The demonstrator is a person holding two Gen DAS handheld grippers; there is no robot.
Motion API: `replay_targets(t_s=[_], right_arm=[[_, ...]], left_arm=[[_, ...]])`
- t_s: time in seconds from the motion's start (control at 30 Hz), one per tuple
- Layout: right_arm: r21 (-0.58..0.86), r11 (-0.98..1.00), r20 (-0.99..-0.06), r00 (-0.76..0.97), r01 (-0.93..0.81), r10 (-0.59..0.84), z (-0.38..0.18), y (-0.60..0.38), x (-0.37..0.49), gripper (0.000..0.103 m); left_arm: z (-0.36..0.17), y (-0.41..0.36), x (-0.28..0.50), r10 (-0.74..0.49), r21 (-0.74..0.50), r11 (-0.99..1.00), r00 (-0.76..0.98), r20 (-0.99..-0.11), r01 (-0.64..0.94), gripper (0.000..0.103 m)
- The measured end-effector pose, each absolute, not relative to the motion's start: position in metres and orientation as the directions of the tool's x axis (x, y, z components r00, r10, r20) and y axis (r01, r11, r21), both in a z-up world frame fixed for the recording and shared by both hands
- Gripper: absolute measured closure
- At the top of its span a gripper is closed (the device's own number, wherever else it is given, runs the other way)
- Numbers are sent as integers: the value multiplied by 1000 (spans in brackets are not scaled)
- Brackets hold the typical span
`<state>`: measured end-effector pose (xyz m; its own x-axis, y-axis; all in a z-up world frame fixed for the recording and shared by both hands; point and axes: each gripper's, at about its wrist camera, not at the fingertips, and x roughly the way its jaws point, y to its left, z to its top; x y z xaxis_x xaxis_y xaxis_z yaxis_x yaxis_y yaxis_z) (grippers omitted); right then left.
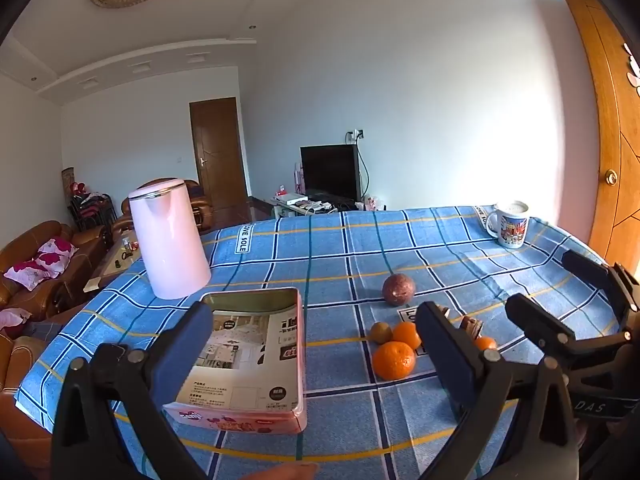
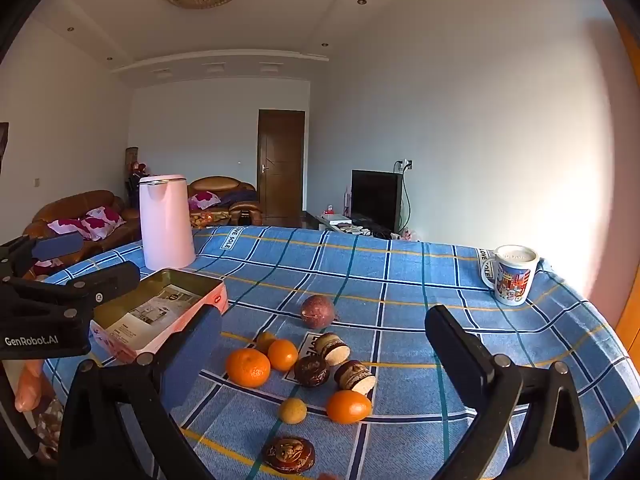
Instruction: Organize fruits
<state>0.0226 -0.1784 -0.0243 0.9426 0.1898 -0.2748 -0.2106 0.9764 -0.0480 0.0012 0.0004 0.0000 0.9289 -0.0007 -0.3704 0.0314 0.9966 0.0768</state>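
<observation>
Several fruits lie on the blue checked tablecloth: three oranges [image 2: 248, 367] [image 2: 282, 354] [image 2: 348, 406], a dark red passion fruit [image 2: 317, 311], a small yellow fruit [image 2: 292, 410] and a brownish kiwi [image 1: 380, 332]. Small brown jar-like objects [image 2: 354, 376] lie among them. An open pink tin box [image 1: 252, 360] with a leaflet inside sits to the left of the fruits. My left gripper [image 1: 316, 344] is open and empty above the box and fruits. My right gripper [image 2: 324, 354] is open and empty over the fruit cluster.
A pink kettle [image 1: 168, 240] stands at the far left of the table. A printed mug [image 2: 512, 274] stands at the far right. A brown round lid [image 2: 290, 455] lies near the front edge. Sofas, a TV and doors are beyond the table.
</observation>
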Motion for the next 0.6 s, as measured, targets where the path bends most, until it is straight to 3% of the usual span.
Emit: replay_targets(t_s=[0.6], right_arm=[[-30, 978, -272, 943, -207, 191, -22, -181, 16, 1]], left_arm=[[-3, -3, -1, -3, 76, 997, 931, -364, 33, 0]])
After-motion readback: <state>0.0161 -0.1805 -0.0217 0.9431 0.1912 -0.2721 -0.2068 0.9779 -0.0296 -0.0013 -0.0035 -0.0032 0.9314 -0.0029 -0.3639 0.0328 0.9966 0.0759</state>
